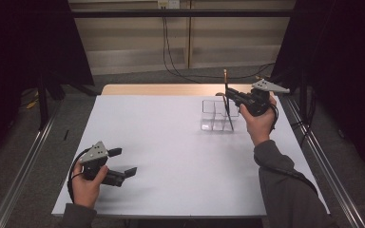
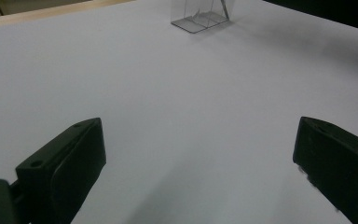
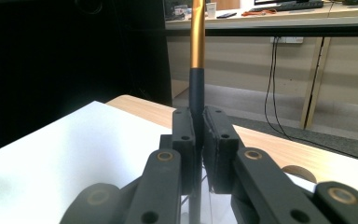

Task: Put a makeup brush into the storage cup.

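White surface (image 1: 171,142) carries a clear organizer (image 1: 217,115); right tongs (image 1: 227,93) clamp a pen (image 1: 227,102) upright, seemingly to slot it in, while left tongs (image 1: 123,162) rest apart, idle.

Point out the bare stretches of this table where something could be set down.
Bare: the wide middle of the white table between the left gripper and the clear organizer, plus the far-left corner. Crowded: the far-right, where the right gripper holds a pen over the organizer.

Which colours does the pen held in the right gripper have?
The pen is black below and golden orange above, clearest in the right gripper view.
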The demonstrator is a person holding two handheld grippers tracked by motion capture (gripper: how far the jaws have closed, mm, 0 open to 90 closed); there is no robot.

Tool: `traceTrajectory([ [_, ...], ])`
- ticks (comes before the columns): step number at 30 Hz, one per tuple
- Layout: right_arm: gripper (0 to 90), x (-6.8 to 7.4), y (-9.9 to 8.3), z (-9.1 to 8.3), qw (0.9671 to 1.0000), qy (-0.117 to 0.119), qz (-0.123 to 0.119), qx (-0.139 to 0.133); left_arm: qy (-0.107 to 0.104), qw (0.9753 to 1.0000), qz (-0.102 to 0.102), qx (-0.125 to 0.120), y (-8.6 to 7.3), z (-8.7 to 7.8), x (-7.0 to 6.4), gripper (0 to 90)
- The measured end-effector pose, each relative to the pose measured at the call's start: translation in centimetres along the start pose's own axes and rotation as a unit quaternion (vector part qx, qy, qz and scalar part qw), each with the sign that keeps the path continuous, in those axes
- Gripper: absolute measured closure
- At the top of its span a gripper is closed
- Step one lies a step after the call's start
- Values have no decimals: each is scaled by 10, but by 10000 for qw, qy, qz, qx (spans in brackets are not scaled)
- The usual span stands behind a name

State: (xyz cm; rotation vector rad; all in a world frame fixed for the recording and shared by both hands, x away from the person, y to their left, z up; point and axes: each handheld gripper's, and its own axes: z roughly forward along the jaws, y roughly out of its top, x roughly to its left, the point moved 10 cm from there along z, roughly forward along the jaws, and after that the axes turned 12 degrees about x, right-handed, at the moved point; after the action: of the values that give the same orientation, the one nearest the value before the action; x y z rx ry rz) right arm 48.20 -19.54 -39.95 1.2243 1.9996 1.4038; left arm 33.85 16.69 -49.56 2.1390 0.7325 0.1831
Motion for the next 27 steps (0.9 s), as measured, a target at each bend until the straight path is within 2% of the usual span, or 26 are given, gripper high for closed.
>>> traceTrajectory([
  [27,841,-12,-4,13,9997,-202,-1,125,54,10000,-41,10,-2,-3,2,21],
])
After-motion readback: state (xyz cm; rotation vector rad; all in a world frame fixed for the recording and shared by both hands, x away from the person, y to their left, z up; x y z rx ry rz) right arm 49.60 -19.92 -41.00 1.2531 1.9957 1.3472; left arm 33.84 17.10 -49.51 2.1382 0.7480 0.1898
